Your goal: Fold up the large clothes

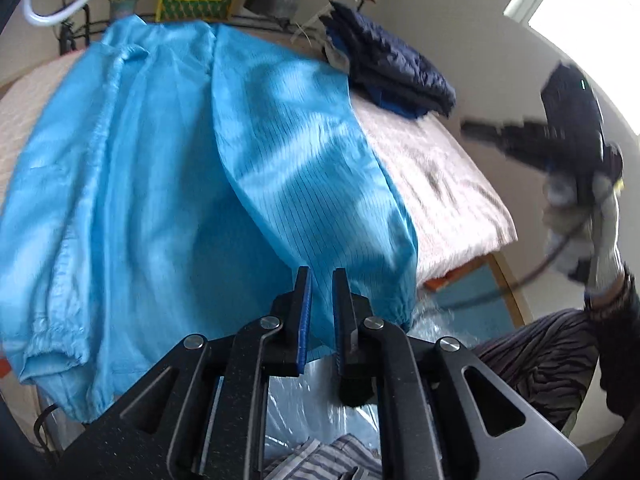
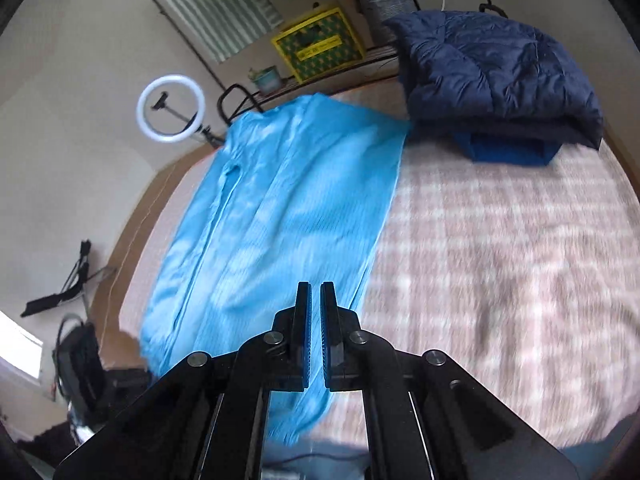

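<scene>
A large light-blue garment [image 1: 160, 160] lies spread lengthwise on the bed [image 1: 440, 184], its elastic-cuffed ends hanging over the near edge. My left gripper [image 1: 322, 274] hovers just above that near end, its jaws a small way apart and the pads pressing on nothing. In the right wrist view the garment [image 2: 280, 220] stretches away along the left side of the bed [image 2: 500, 260]. My right gripper [image 2: 316, 288] is shut and empty above the garment's near right edge. It also shows blurred at the right as the right gripper [image 1: 470, 128], held up by a gloved hand [image 1: 600, 216].
A folded navy quilted jacket [image 2: 500, 72] sits on a blue garment at the bed's far right corner. A ring light [image 2: 172, 79] and a yellow crate [image 2: 320, 48] stand behind the bed. A plastic bag and striped cloth [image 1: 320, 460] lie below the near edge.
</scene>
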A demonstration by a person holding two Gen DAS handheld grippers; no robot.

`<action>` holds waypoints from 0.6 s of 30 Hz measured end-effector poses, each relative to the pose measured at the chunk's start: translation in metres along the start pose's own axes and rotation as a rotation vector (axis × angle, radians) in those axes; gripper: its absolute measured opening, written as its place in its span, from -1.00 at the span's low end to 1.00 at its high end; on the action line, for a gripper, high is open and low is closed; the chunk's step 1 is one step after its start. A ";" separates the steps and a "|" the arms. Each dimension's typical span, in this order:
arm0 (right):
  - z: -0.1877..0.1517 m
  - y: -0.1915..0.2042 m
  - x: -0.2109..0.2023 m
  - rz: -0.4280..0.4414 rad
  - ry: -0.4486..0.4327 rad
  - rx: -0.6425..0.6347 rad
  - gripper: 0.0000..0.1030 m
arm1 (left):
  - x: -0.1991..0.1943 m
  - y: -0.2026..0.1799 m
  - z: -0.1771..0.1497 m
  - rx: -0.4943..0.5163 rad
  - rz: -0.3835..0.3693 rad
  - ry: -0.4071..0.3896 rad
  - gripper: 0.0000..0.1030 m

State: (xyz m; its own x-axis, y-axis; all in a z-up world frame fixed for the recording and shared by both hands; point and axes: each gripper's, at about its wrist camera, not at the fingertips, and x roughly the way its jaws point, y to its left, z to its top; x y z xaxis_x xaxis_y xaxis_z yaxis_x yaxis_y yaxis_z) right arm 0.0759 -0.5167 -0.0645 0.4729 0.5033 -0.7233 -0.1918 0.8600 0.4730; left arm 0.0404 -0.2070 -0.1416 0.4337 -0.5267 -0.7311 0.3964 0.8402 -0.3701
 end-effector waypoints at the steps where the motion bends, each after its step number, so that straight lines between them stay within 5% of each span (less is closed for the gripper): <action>1: -0.008 0.002 -0.003 0.004 0.007 0.003 -0.94 | -0.010 0.002 -0.004 0.000 0.014 -0.018 -0.87; 8: -0.028 0.002 -0.022 0.032 -0.013 0.052 -0.94 | -0.041 -0.018 -0.011 0.065 0.058 -0.111 -0.84; 11: -0.033 0.002 -0.031 0.050 -0.037 0.078 -0.94 | -0.033 -0.037 -0.012 0.129 0.023 -0.098 -0.44; 18: -0.044 -0.014 -0.056 0.021 -0.106 0.108 -0.93 | 0.029 -0.089 -0.011 0.262 -0.022 0.018 -0.31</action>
State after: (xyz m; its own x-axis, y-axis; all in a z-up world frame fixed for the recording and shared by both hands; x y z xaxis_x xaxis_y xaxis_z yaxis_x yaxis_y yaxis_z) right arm 0.0139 -0.5537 -0.0528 0.5587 0.5047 -0.6581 -0.1116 0.8321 0.5433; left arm 0.0082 -0.2955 -0.1362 0.4093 -0.5403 -0.7352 0.6026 0.7651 -0.2268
